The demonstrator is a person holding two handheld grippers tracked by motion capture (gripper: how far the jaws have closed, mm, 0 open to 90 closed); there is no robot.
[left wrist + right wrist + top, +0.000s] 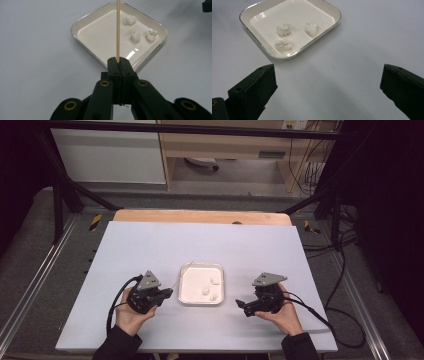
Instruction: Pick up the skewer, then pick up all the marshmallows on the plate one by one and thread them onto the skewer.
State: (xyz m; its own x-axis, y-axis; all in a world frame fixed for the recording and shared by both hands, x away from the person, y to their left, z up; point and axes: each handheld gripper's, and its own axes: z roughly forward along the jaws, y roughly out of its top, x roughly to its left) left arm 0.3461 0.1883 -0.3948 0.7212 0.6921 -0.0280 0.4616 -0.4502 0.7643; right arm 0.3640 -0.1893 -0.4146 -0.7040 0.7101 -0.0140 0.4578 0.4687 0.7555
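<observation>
While the left gripper (119, 65) clamped one thin wooden skewer (117, 30) pointing over the single shallow white square dish with a silver rim (201, 302), three small white fluffy lumps (284, 29) lay in that dish at the middle of the pale grey table (150, 245). The right gripper (328, 85) stood wide and empty just beside the dish. No writing was legible.

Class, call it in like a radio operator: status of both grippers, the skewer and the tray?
Left gripper shut on skewer, tip over tray. Right gripper open, empty, beside tray. Three white lumps in tray. Nothing in the way.
</observation>
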